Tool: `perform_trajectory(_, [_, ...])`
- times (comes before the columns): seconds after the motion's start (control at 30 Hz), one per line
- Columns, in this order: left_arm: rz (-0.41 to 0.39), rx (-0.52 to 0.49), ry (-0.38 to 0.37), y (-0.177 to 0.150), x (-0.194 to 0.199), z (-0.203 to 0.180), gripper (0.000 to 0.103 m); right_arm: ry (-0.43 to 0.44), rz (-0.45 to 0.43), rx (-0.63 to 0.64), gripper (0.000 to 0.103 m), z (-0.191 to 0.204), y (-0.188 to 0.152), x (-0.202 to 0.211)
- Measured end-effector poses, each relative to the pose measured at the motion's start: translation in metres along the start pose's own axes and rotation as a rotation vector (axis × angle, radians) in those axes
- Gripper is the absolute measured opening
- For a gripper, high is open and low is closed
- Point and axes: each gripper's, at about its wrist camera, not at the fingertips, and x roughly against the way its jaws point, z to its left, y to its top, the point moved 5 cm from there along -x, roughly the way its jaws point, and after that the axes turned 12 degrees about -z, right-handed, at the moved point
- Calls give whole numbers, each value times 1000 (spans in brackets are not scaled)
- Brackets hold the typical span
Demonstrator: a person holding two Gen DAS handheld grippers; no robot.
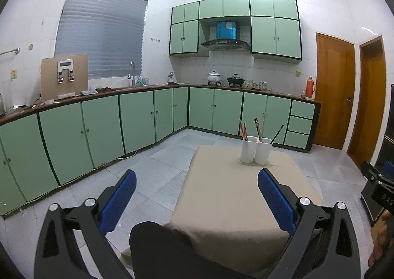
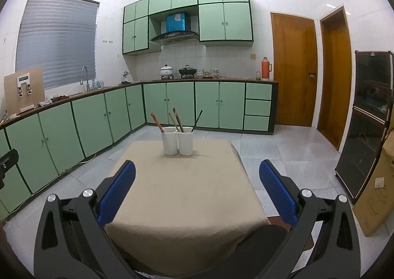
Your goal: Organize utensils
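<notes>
Two white cups stand side by side at the far end of a small table with a beige cloth [image 1: 221, 195] [image 2: 182, 187]. The left cup [image 1: 248, 149] [image 2: 170, 141] holds reddish chopsticks [image 1: 243, 129] [image 2: 156, 121]. The right cup [image 1: 263, 151] [image 2: 185, 141] holds brownish chopsticks [image 1: 258, 128] [image 2: 177, 120] and a dark one [image 1: 277, 134] [image 2: 197, 119]. My left gripper [image 1: 197, 180] is open and empty, held above the table's near end. My right gripper [image 2: 197, 170] is open and empty, also short of the cups.
Green cabinets [image 1: 138, 118] run along the left and back walls under a worktop with a sink tap [image 1: 132, 73], pots [image 1: 213, 77] and a thermos [image 2: 266, 68]. Wooden doors [image 2: 293, 67] stand at the right. A dark cabinet [image 2: 369, 118] and a cardboard box [image 2: 376, 192] stand at the far right.
</notes>
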Motion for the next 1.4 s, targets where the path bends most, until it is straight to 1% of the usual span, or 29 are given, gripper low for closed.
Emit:
perform_trajectory(0.33, [-1,-1,-3,-1,1,-1,97,-8,-6,-14,97,-6,-3,-1])
perform_trajectory(1.4, [0,-2,-5,0,1,0,97,-7,-6,-15,97,-5,-3,-1])
